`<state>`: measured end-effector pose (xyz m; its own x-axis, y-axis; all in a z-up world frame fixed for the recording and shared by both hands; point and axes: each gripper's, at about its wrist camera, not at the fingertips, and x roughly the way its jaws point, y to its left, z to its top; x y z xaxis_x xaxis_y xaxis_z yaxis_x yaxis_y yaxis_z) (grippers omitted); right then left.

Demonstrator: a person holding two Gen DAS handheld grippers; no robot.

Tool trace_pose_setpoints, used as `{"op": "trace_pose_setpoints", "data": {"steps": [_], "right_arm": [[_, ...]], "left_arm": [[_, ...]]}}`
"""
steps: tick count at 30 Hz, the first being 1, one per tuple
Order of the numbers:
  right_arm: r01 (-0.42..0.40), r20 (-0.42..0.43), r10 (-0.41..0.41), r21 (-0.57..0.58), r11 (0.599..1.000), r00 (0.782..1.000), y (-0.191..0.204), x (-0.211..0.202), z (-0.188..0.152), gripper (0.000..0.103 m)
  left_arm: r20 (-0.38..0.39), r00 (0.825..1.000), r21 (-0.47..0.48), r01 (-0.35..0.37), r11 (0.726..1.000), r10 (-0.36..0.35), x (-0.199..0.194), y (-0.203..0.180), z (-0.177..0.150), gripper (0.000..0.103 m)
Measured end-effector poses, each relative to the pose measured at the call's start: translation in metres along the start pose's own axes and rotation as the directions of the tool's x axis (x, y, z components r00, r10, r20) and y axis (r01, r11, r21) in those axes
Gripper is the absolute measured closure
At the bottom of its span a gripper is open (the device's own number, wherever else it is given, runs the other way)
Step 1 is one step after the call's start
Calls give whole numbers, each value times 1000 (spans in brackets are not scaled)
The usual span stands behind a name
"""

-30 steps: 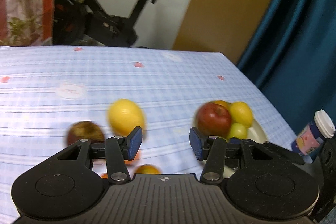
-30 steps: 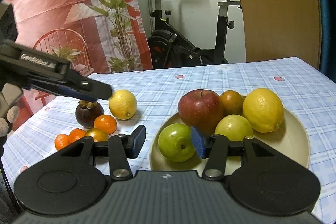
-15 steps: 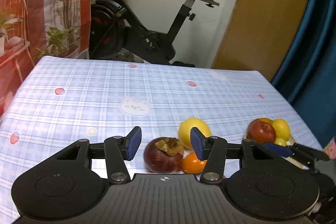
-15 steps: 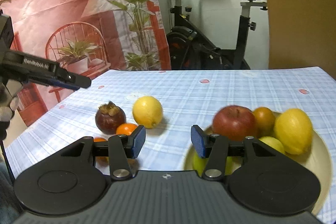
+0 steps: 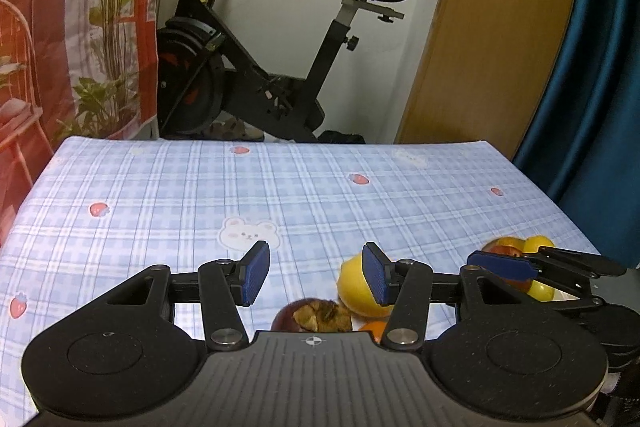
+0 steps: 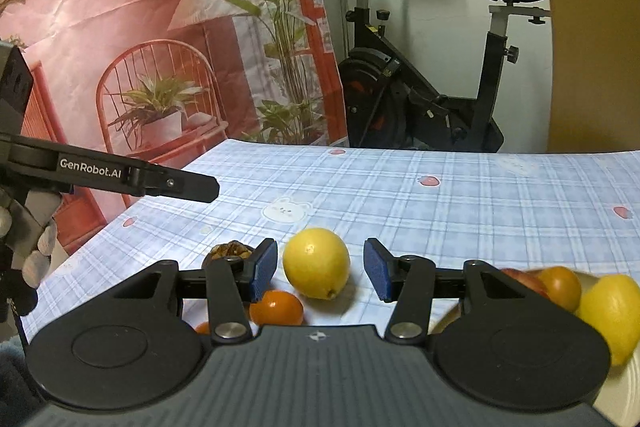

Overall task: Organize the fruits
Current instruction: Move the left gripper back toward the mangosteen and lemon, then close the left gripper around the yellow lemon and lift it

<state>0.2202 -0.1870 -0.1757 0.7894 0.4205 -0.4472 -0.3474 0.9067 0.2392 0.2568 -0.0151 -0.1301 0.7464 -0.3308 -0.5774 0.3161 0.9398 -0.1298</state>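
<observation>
Both grippers are being held above a desk (image 5: 160, 195) covered in a blue checked cloth, and neither is carrying anything. The right gripper (image 6: 319, 269) is being shown with its jaws spread, and a loose lemon (image 6: 316, 262) is lying on the cloth between and just beyond its pads, apparently untouched. The left gripper (image 5: 316, 277) is likewise spread and empty, with a mangosteen (image 5: 314, 315) lying just below its gap. A tangerine (image 6: 276, 307) is resting near the lemon, and a sliver of another orange fruit is showing beside it. The step in hand is judged to be the approach to a loose fruit, most likely the lemon. The next move is judged to call for the right gripper to be lowered around the lemon, pressed together on it, and carried to the plate. The plate (image 6: 616, 391), at the right edge of the right wrist view, is already holding a second lemon (image 6: 608, 315), a small orange-brown fruit (image 6: 560, 287) and a red apple (image 6: 524, 279), partly hidden behind the gripper. Whether more fruit is lying in the plate cannot be told here.
</observation>
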Motion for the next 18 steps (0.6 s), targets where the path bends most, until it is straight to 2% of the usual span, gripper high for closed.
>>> {"op": "trace_pose_setpoints", "data": {"steps": [8,13,18], "right_arm": [[12,-28,-12,-6,1000,1000,1,18,5,51],[18,-46,-19,-9,1000,999,0,25,5,51],[25,-56,-26,-16,1000,998,-2,28,4,51]], "left_arm": [[-17,1000,11,15,1000,-14,9,4,5,50],[4,1000,16,5,1000,-5,14,6,6,50],[-2,1000,2,29,1000,-29,21,9,10,51]]}}
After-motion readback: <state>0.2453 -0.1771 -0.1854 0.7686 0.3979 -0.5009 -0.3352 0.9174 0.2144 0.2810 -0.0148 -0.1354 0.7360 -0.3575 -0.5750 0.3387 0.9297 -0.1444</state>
